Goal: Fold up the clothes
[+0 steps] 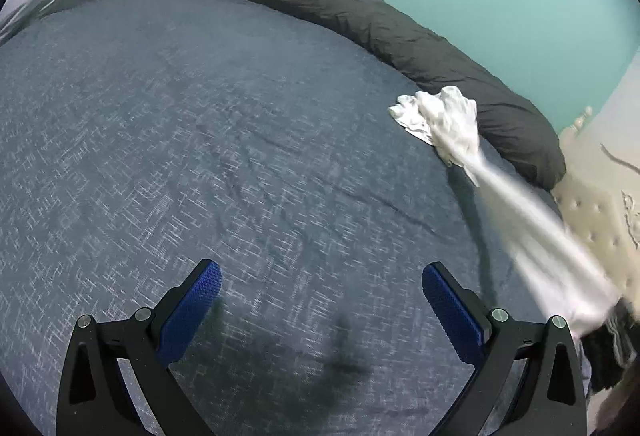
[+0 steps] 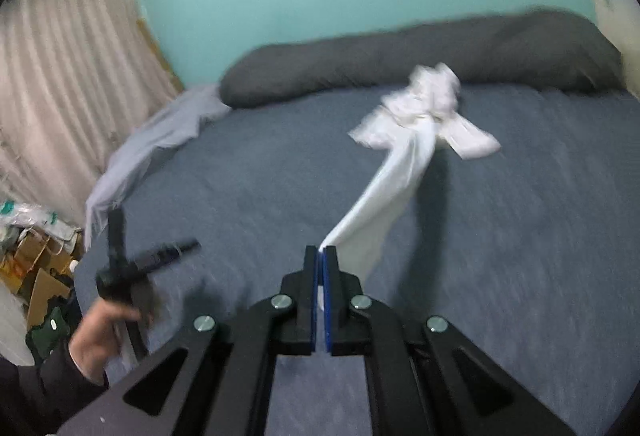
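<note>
Fetching step, by the look of it: right gripper point(image 2: 322, 250) clamped tight on a corner of the white garment point(image 2: 404, 155), blue pads pinching the cloth with nothing else between them. Stretched out in a long taut band from that pinch toward the dark bolster pillow point(image 2: 400, 51), with the bunched bulk lying on the blue bedspread point(image 2: 240, 163) just in front of the pillow (motion blur all along the band, so mid-pull). Left gripper point(image 1: 322, 296) wide open and empty, hovering over bare bedspread, well short of the pillow, the garment off to its right side. Not yet spread, nothing folded, so very early in the task. Next up, probably: drag the bundle clear of the pillow into the open middle, then bring the empty tongs onto a second corner and draw the cloth flat before any fold.
</note>
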`<state>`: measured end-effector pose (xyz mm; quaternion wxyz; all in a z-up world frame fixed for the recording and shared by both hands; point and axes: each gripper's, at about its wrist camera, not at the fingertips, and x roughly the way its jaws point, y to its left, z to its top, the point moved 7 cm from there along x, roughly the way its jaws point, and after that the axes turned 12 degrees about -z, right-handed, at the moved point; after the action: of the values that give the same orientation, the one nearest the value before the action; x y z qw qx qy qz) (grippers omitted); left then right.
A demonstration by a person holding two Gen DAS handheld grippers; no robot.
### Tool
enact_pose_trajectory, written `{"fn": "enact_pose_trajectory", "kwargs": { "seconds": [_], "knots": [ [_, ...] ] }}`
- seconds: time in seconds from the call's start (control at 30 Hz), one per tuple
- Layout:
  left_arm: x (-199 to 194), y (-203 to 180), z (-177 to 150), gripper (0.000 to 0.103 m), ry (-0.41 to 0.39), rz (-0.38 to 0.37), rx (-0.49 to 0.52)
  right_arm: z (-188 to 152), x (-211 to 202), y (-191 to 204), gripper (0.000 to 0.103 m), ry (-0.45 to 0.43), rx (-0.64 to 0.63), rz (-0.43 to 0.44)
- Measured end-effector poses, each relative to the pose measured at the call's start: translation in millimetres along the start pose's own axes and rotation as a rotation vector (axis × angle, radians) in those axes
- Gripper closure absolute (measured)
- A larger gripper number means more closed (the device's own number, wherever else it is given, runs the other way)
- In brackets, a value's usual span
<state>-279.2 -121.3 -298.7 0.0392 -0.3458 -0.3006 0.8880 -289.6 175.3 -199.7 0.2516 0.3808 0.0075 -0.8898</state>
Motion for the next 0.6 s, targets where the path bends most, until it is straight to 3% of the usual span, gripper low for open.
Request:
{"fn": "enact_pose_trajectory", "kwargs": {
  "seconds": [0.13, 0.3, 0.37, 0.43, 0.6],
  "knots": [
    [0, -6, -3, 0.0, 0.004, -0.003, 0.014, -42, 10, -39, 0.101, 0.099, 0.049, -0.109],
    [3, 1, -2, 0.0, 0.004, 0.022, 0.023, -41, 36, -63, 0.097, 0.121, 0.08, -0.238],
    [4, 6, -2, 0.0, 0.003, 0.03, 0.02, -22, 51, -63, 0.086, 0.087, 0.042, -0.303],
    [6, 10, -2, 0.0, 0.004, 0.039, 0.015, -2, 76, -56, 0.055, 0.08, 0.02, -0.297],
    [11, 18, -3, 0.0, 0.007, 0.064, 0.021, 32, 160, -48, 0.05, 0.122, -0.009, -0.294]
  ]
}}
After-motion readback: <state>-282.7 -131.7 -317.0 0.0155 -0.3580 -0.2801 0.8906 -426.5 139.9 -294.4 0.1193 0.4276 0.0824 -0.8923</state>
